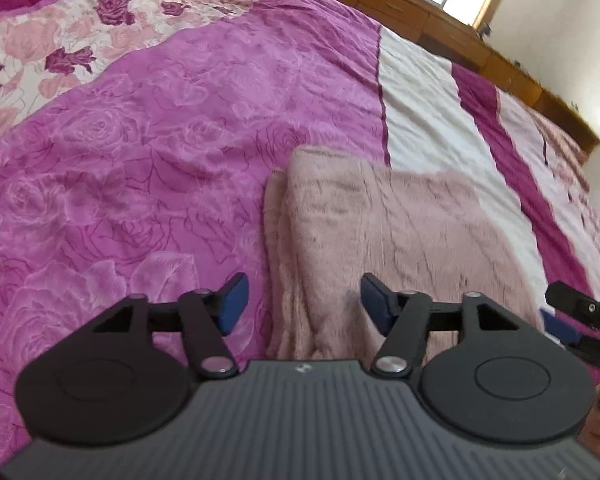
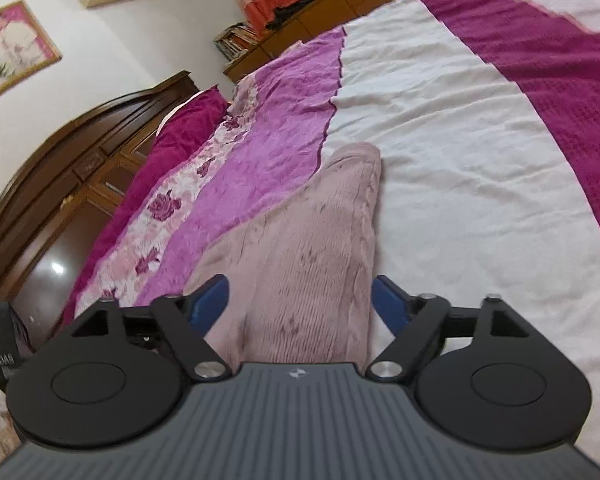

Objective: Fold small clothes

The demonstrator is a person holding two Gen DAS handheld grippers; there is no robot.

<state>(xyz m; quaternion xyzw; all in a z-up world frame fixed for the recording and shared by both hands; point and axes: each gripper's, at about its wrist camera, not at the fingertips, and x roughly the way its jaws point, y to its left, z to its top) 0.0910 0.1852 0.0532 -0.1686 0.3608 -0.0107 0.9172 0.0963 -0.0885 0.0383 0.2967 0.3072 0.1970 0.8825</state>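
Note:
A fuzzy pale pink garment lies folded flat on the bed, with its layers stacked along its left edge. My left gripper hovers over its near left part, open, blue pads apart with only cloth below them. The other gripper shows at the right edge of the left wrist view, beside the garment's near right corner. In the right wrist view the same garment stretches away from me. My right gripper is open above its near end, and the pads do not press the cloth.
The bed carries a purple rose-patterned quilt on the left and a white sheet with magenta stripes on the right. A dark wooden headboard and wooden cabinets border the bed. A hand shows low at the right.

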